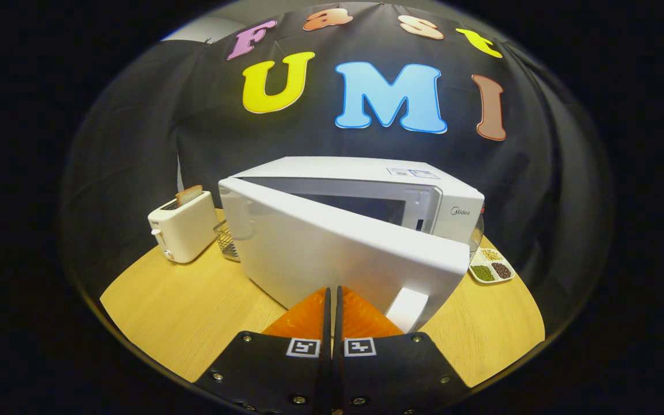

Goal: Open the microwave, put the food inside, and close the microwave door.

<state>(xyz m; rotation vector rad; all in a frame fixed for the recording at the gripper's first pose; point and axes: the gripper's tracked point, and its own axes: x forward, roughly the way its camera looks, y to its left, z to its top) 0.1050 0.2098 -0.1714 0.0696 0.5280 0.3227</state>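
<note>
A white microwave [366, 190] stands on the round wooden table [182, 311]. Its door [332, 248] is ajar, hinged at the left, with the free edge swung out toward me on the right. The dark cavity [361, 206] shows over the door's top edge. A white handle [408, 308] sits low on the door near its free edge. My gripper [332, 291] is shut with nothing between its fingers. The tips are at the door's outer face, just left of the handle; I cannot tell whether they touch it.
A white toaster [182, 227] with a slice of bread [189, 195] in it stands left of the microwave. A wire basket [226, 239] sits between them. Right of the microwave lie a divided dish of beans and grains [492, 265] and a glass jar [477, 233].
</note>
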